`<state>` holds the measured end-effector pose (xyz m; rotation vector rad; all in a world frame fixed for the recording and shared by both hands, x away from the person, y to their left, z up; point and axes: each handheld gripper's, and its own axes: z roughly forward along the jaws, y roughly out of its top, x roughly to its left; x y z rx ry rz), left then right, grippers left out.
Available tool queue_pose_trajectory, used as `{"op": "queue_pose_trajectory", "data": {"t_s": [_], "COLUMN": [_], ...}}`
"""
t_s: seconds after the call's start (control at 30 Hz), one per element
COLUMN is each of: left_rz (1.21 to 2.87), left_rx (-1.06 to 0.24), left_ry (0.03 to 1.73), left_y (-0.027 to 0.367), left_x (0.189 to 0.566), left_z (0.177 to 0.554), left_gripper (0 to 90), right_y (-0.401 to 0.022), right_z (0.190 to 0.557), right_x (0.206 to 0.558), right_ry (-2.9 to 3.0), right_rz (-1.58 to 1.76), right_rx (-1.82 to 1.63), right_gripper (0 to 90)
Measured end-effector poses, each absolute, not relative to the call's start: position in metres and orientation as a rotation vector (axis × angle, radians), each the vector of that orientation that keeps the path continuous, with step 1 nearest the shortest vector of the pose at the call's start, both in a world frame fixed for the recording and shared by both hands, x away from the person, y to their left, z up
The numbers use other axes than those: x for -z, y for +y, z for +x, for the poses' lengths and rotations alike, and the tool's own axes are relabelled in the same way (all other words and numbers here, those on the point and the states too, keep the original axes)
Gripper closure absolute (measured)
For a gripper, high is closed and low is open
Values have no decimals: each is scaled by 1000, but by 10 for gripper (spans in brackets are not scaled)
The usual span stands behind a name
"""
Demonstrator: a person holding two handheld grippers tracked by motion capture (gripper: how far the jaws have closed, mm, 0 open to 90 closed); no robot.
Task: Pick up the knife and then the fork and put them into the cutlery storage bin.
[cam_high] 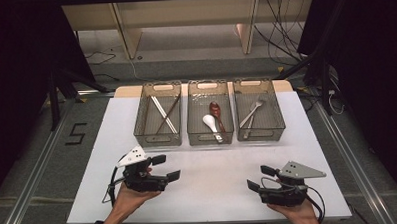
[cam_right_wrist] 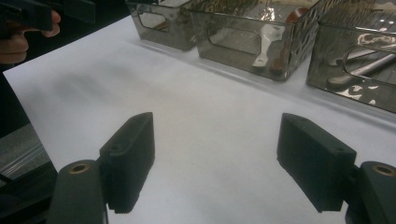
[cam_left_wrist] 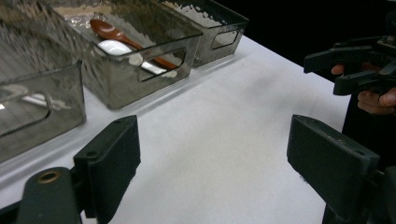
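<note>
Three smoky clear bins stand in a row at the table's far side. The left bin (cam_high: 158,115) holds chopsticks (cam_high: 164,113). In the middle bin (cam_high: 210,114) lie a white spoon (cam_high: 212,124) and a brown spoon (cam_high: 216,111). A metal spoon and fork (cam_high: 251,114) rest in the right bin (cam_high: 259,112). My left gripper (cam_high: 166,167) hovers open over the near left of the white table, nothing between its jaws. My right gripper (cam_high: 260,177) is open at the near right, also holding nothing. The two grippers face each other across bare tabletop.
The white tabletop (cam_high: 213,166) stretches between the grippers and the bins. Dark stands and cables flank the table at both sides. In the left gripper view, the middle bin (cam_left_wrist: 135,51) is ahead and the other gripper (cam_left_wrist: 359,70) is far right.
</note>
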<state>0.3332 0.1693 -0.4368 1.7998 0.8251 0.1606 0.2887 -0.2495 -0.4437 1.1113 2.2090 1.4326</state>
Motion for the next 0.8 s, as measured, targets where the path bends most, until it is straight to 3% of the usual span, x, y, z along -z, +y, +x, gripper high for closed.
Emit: {"op": "queue_pose_trajectory", "data": {"t_s": [0.8], "left_rz": [1801], "left_rx": [-178], "left_ry": [870], "left_y": [179], "left_x": [447], "left_z": [326], "left_gripper": [164], "right_y": [-250], "right_z": [288], "right_x": [444], "right_ry": [2203], "right_rz": [1106], "right_rx": [-1431], "right_gripper": [286]}}
